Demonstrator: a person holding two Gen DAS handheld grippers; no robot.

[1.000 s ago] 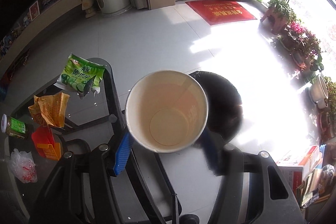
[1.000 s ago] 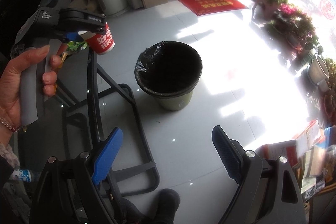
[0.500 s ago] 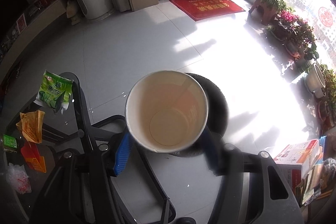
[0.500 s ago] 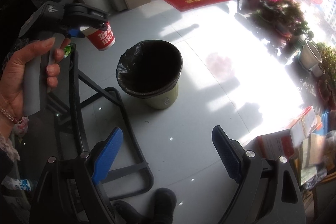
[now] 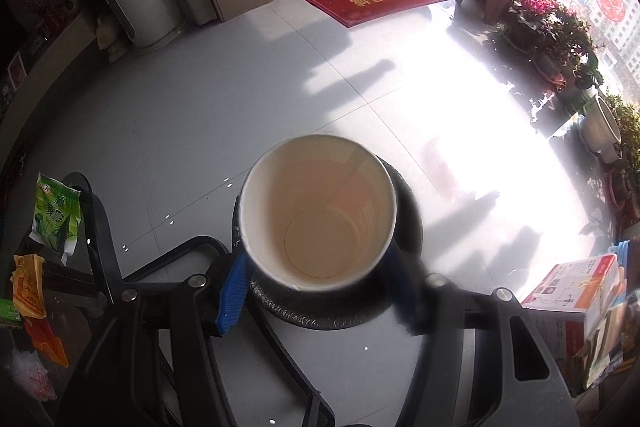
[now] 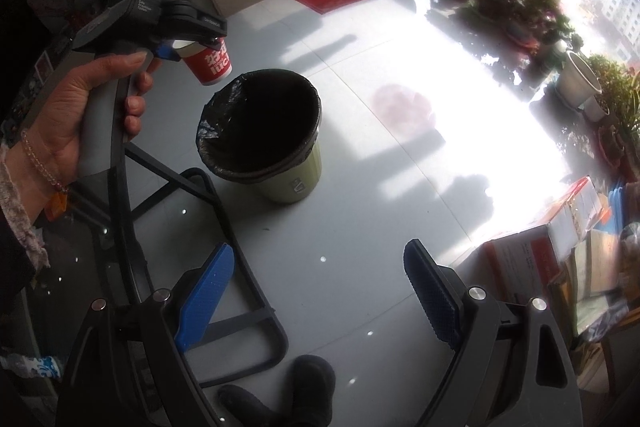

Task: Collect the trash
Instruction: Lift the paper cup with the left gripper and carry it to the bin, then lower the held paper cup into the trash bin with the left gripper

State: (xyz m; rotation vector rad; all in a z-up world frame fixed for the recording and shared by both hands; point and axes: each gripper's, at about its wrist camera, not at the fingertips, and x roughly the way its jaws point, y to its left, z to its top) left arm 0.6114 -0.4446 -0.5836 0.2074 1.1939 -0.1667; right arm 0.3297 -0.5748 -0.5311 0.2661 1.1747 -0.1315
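Red-printed paper cup (image 5: 318,211) is sitting pinched between the blue pads of the left gripper (image 5: 316,291), hanging just above the black-lined trash bin (image 6: 260,131), while the right gripper (image 6: 316,295) is hovering spread and empty beside black table framing (image 6: 224,227) and a cardboard box (image 6: 560,223).

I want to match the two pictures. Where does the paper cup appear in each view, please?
Left wrist: paper cup at lower centre, seen from above, between the left gripper fingers.
Right wrist: the cup at upper left, red outside, beside the bin's rim.
Shared landmark: the black-lined trash bin.
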